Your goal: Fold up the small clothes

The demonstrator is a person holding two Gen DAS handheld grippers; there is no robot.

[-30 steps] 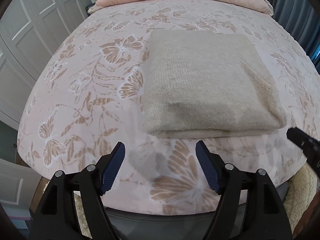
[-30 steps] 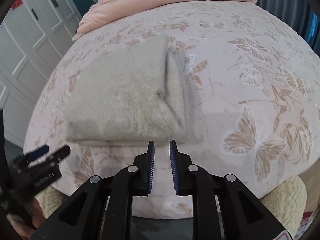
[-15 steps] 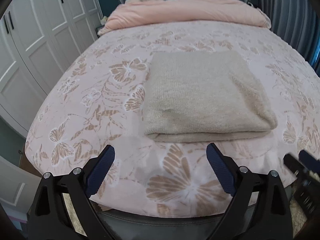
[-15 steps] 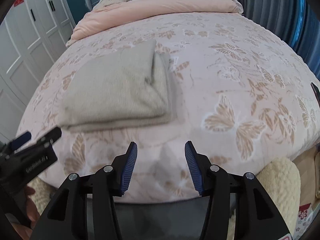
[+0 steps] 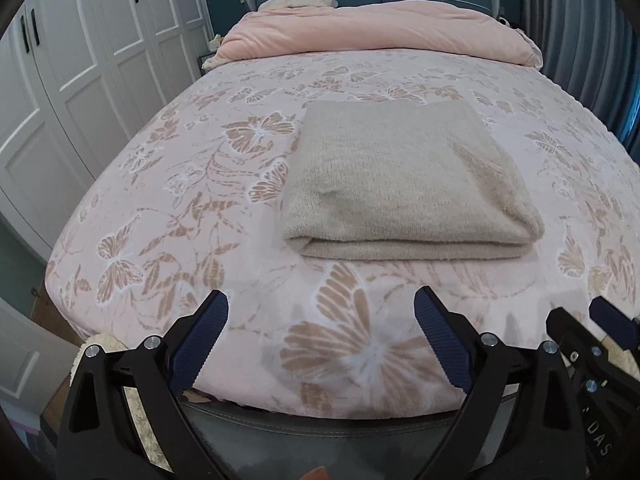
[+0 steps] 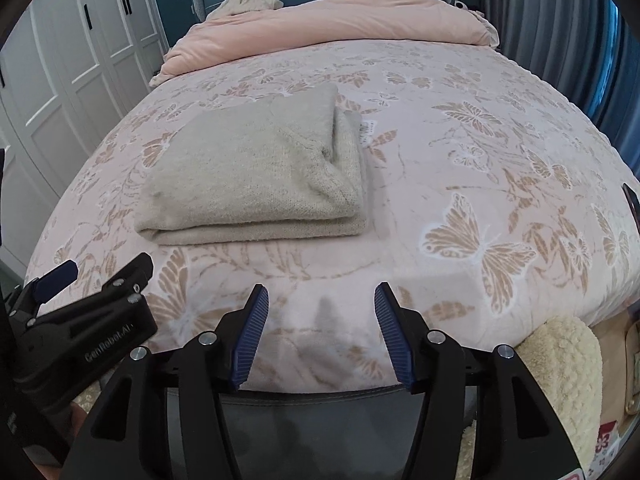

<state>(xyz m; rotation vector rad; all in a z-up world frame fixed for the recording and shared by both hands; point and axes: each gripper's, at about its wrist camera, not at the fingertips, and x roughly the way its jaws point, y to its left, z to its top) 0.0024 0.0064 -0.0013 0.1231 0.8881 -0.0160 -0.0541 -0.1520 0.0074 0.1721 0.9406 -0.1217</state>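
A: Two grippers, both empty. Left gripper (image 5: 322, 306) jaws spread wide over the bed's (image 5: 168, 208) near edge, bottom of frame, nothing btwn them.

B: Right one?

A: Right gripper (image 6: 321, 298) about half open, jaws just been opening, only butterfly sheet btwn them.

B: Sweater?

A: Folded beige sweater (image 5: 404, 184) lies flat on the bed, center of left view, center-left in right view (image 6: 256, 176). Apart from both grippers.

B: Background?

A: Pink duvet (image 5: 376, 32) top center, white wardrobe (image 5: 76, 80) upper left.
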